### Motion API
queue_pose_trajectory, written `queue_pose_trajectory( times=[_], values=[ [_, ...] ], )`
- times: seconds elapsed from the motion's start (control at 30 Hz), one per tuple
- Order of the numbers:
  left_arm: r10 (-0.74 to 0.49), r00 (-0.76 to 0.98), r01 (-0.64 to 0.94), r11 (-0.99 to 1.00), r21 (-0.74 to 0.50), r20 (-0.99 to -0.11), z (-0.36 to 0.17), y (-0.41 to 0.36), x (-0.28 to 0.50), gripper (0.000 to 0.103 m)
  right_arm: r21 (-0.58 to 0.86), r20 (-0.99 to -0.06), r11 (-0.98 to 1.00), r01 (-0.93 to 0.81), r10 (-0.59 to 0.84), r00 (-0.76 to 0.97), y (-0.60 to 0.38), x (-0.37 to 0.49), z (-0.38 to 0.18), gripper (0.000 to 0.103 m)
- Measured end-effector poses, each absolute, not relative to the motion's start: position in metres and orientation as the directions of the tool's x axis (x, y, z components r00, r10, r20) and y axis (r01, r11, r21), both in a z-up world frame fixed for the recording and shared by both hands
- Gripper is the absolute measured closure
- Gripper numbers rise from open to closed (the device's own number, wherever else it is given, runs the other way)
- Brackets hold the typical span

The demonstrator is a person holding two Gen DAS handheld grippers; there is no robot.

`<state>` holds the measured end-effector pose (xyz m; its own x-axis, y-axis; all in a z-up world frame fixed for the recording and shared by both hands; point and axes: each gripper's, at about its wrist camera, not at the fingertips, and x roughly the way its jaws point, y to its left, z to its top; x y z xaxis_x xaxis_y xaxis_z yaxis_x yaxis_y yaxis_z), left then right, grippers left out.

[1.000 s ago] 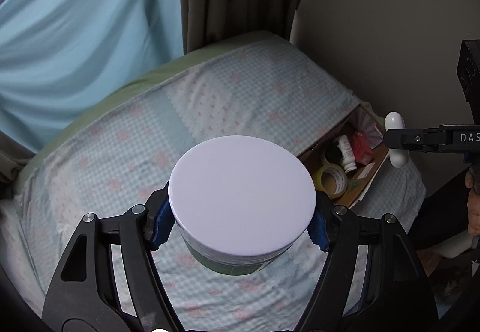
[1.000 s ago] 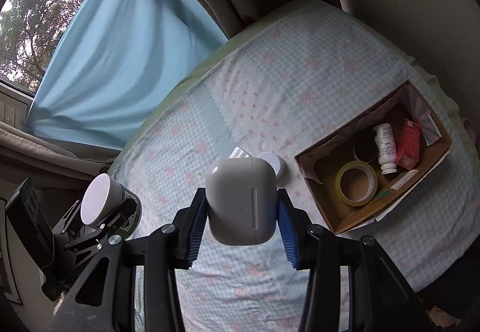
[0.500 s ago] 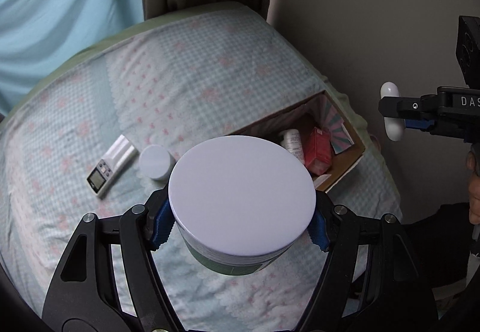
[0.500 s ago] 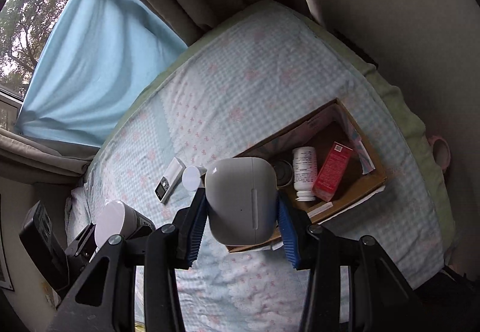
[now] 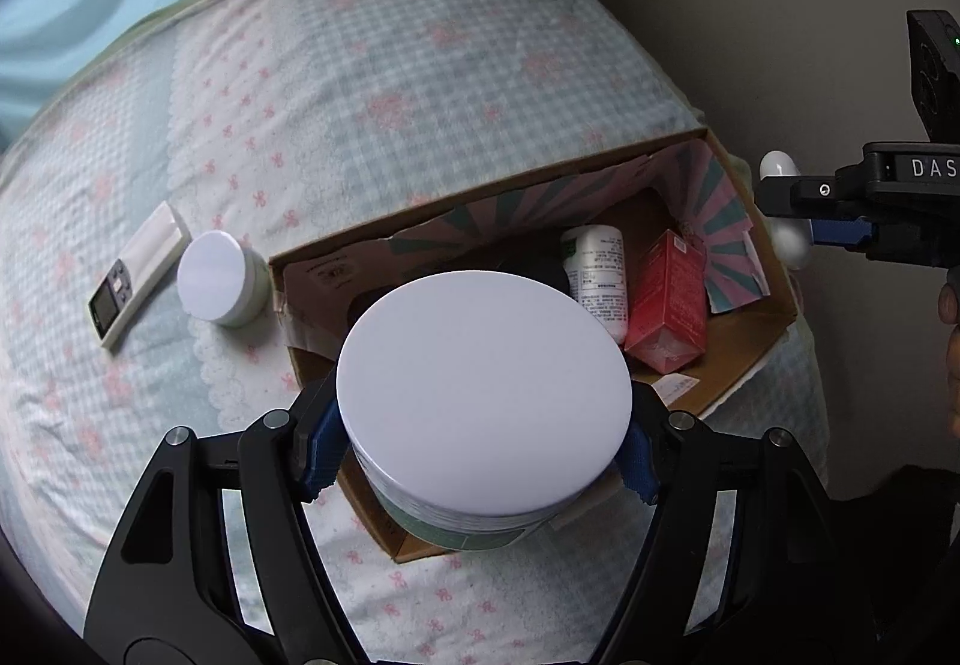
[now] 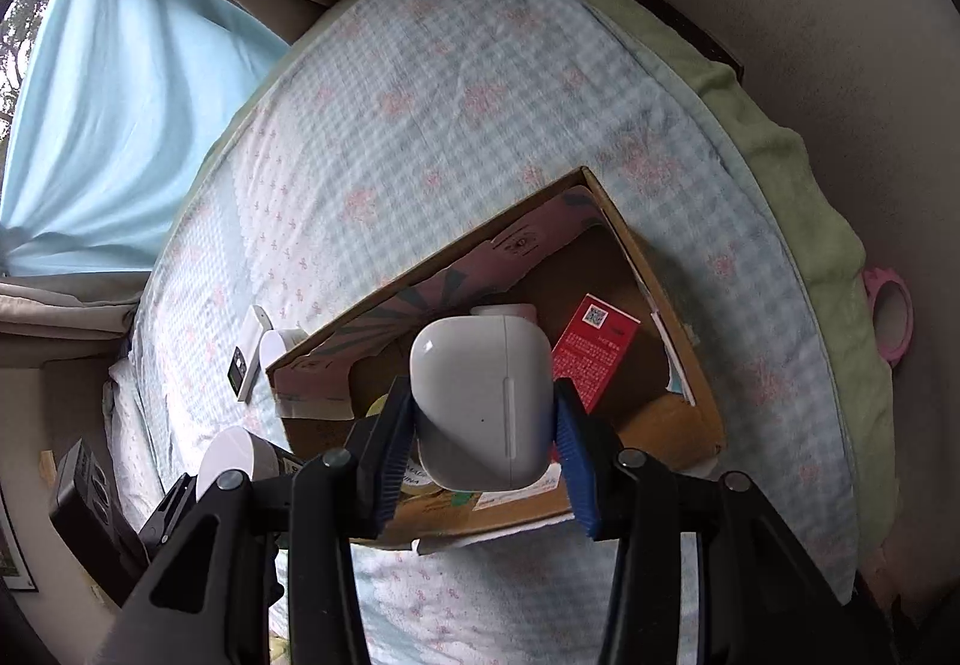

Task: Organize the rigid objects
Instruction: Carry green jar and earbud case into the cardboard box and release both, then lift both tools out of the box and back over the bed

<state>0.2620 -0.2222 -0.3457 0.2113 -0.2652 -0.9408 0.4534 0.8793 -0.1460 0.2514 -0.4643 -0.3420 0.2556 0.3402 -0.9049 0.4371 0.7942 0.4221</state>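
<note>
My left gripper (image 5: 480, 461) is shut on a large white-lidded jar (image 5: 483, 392), held above the near left corner of an open cardboard box (image 5: 750, 341). My right gripper (image 6: 483, 443) is shut on a white earbud case (image 6: 483, 398), held over the same box (image 6: 684, 341). The box holds a white bottle (image 5: 597, 278), a red carton (image 5: 669, 302) and a tape roll partly hidden under the jar. The right gripper with the case also shows in the left wrist view (image 5: 780, 218). The jar shows in the right wrist view (image 6: 234, 455).
A small white-lidded jar (image 5: 219, 278) and a white remote-like device (image 5: 138, 272) lie on the checked bedspread (image 5: 390, 83) left of the box. A wall runs to the right, curtains at the back. A pink tape roll (image 6: 891, 314) sits beside the bed edge.
Both grippers have moved towards and down over the cardboard box, still holding the jar and the earbud case. The box now fills more of both views.
</note>
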Motion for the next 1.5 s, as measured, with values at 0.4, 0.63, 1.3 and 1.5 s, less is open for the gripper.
queue_pose_trajectory(
  times=[0.4, 0.63, 1.3, 1.5],
  values=[
    [-0.185, 0.129, 0.497, 0.862, -0.098, -0.974, -0.418, -0.248, 0.253, 0.034, 0.330, -0.941, 0.886, 0.326, 0.282, 0.188, -0.453, 0.262, -0.410, 0.062],
    [-0.214, 0.058, 0.502, 0.851, -0.157, -0.975, -0.420, -0.249, 0.254, 0.001, 0.334, -0.938, 0.888, 0.315, 0.280, 0.206, -0.451, 0.256, -0.416, 0.030],
    [-0.265, 0.196, 0.439, 0.885, -0.157, -0.944, -0.339, -0.191, 0.215, 0.000, 0.311, -0.914, 0.879, 0.361, 0.173, 0.367, -0.439, 0.208, -0.350, 0.000],
    [-0.270, 0.280, 0.416, 0.899, -0.137, -0.921, -0.298, -0.155, 0.205, 0.000, 0.235, -0.927, 0.919, 0.317, 0.113, 0.358, -0.414, 0.196, -0.318, 0.000]
  ],
)
